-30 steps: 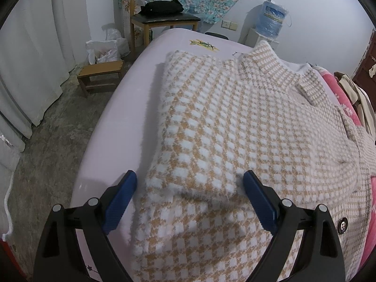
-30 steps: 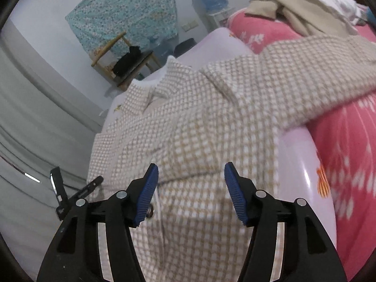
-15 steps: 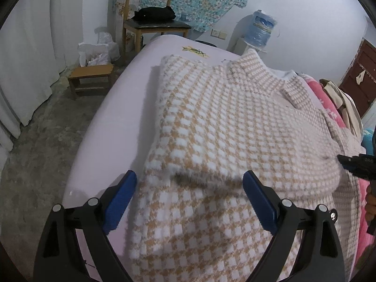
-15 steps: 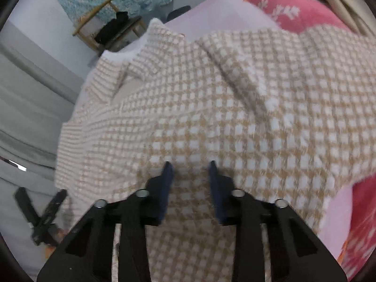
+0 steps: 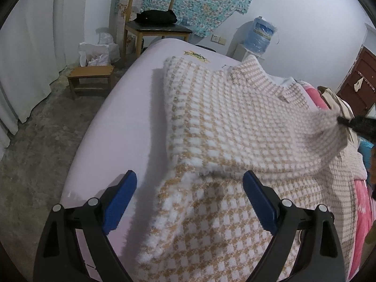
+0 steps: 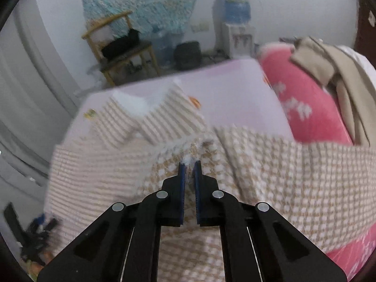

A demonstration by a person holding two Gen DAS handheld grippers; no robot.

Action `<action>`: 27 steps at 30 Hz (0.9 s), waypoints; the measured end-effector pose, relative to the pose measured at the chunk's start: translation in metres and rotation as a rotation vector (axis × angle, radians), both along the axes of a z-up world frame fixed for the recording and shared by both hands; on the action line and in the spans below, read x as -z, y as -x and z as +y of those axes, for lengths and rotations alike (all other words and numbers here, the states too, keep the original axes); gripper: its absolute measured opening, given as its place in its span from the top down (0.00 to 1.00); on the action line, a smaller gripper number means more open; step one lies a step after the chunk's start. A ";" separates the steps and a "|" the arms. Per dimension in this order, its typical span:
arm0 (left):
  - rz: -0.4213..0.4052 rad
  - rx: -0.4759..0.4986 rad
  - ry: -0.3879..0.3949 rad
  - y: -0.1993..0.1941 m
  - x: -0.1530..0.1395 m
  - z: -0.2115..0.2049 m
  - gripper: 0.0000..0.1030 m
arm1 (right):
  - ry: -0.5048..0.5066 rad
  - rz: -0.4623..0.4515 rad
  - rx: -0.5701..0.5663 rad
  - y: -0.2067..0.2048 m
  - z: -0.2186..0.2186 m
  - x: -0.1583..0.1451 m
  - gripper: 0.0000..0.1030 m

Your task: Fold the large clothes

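A tan and white checked coat [image 5: 225,127] lies spread on the pale lilac bed [image 5: 131,108], collar towards the far end. My left gripper [image 5: 189,185] hovers open over the near folded edge, touching nothing. My right gripper [image 6: 189,164] is shut on a pinch of the checked coat [image 6: 282,176] and lifts that fold off the bed. In the left wrist view the right gripper [image 5: 340,121] shows at the far right, pulling the cloth up into a peak.
A wooden chair [image 5: 150,23] with a black bag stands past the bed's far end, beside a low stool [image 5: 90,76] and a white bag. A water dispenser [image 6: 235,23] is by the wall. A pink blanket [image 6: 305,108] with beige clothes lies right.
My right gripper closed on the coat and carried the pinched fold up and across. The left gripper stayed open and tilted slightly.
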State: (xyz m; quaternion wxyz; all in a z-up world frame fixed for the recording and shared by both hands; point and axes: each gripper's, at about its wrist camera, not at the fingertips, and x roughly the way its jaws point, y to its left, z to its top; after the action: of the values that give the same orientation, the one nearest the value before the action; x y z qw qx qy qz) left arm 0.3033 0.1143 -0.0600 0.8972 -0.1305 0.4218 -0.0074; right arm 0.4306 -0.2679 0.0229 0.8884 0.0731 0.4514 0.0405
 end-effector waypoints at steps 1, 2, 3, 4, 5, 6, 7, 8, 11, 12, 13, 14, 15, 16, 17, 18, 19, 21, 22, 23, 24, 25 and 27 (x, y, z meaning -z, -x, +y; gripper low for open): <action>0.002 0.000 -0.004 0.000 0.000 -0.001 0.13 | 0.020 0.011 0.004 -0.002 -0.002 0.009 0.95; 0.004 0.001 -0.012 0.000 0.000 -0.002 0.13 | 0.024 0.018 0.008 0.000 -0.007 0.015 0.95; 0.004 0.002 -0.016 -0.001 0.000 -0.002 0.13 | 0.021 0.026 0.017 -0.002 -0.013 0.025 0.94; 0.005 0.002 -0.020 -0.001 0.000 -0.002 0.13 | 0.018 0.031 0.022 -0.002 -0.015 0.029 0.93; 0.005 0.003 -0.021 -0.001 0.001 -0.002 0.13 | 0.012 0.042 0.026 -0.004 -0.017 0.035 0.90; 0.005 0.003 -0.020 -0.001 0.001 -0.002 0.13 | 0.025 0.059 0.031 -0.006 -0.019 0.041 0.84; 0.006 0.005 -0.019 -0.001 0.000 -0.002 0.13 | 0.042 0.063 0.038 -0.005 -0.019 0.042 0.79; 0.007 0.009 -0.018 0.000 -0.001 -0.001 0.13 | 0.049 0.057 0.042 -0.005 -0.020 0.042 0.72; -0.016 0.019 -0.014 0.011 -0.020 0.004 0.13 | 0.064 0.007 0.052 0.005 -0.025 0.027 0.66; -0.039 0.027 -0.008 0.016 -0.031 0.006 0.13 | 0.091 -0.026 0.051 0.011 -0.025 0.019 0.66; -0.068 0.037 -0.008 0.021 -0.044 0.007 0.13 | 0.107 -0.056 0.039 0.017 -0.024 0.012 0.66; -0.095 0.051 -0.013 0.024 -0.056 0.007 0.13 | 0.105 -0.073 0.025 0.020 -0.024 0.009 0.66; -0.112 0.063 -0.019 0.024 -0.065 0.006 0.13 | 0.090 -0.086 0.001 0.023 -0.022 0.005 0.66; -0.131 0.087 -0.026 0.022 -0.076 0.002 0.13 | 0.072 -0.090 -0.022 0.024 -0.019 0.004 0.66; -0.138 0.106 -0.024 0.018 -0.082 -0.002 0.13 | 0.059 -0.087 -0.040 0.023 -0.014 0.005 0.66; -0.142 0.127 -0.022 0.012 -0.086 -0.007 0.13 | 0.050 -0.080 -0.060 0.020 -0.008 0.008 0.66; -0.140 0.146 -0.017 0.004 -0.088 -0.013 0.13 | 0.050 -0.068 -0.078 0.016 -0.001 0.013 0.66; -0.128 0.195 0.026 -0.020 -0.088 -0.024 0.13 | 0.056 -0.051 -0.105 0.008 0.013 0.022 0.66; -0.108 0.203 0.035 -0.039 -0.082 -0.030 0.13 | 0.052 -0.046 -0.115 0.006 0.017 0.026 0.66; -0.091 0.206 0.032 -0.051 -0.079 -0.035 0.13 | 0.042 -0.037 -0.122 0.000 0.021 0.030 0.66; -0.070 0.222 0.028 -0.069 -0.072 -0.041 0.13 | 0.033 -0.024 -0.121 -0.006 0.025 0.035 0.66; -0.050 0.222 0.013 -0.085 -0.065 -0.046 0.13 | 0.033 -0.018 -0.118 -0.012 0.028 0.039 0.66; 0.000 0.210 -0.032 -0.110 -0.050 -0.050 0.13 | 0.041 -0.017 -0.115 -0.015 0.031 0.042 0.66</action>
State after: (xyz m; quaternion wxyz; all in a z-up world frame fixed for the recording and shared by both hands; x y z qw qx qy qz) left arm 0.4136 0.0640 -0.0103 0.8934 -0.0712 0.4333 -0.0945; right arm 0.4457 -0.2374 -0.0196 0.8898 0.0284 0.4479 0.0827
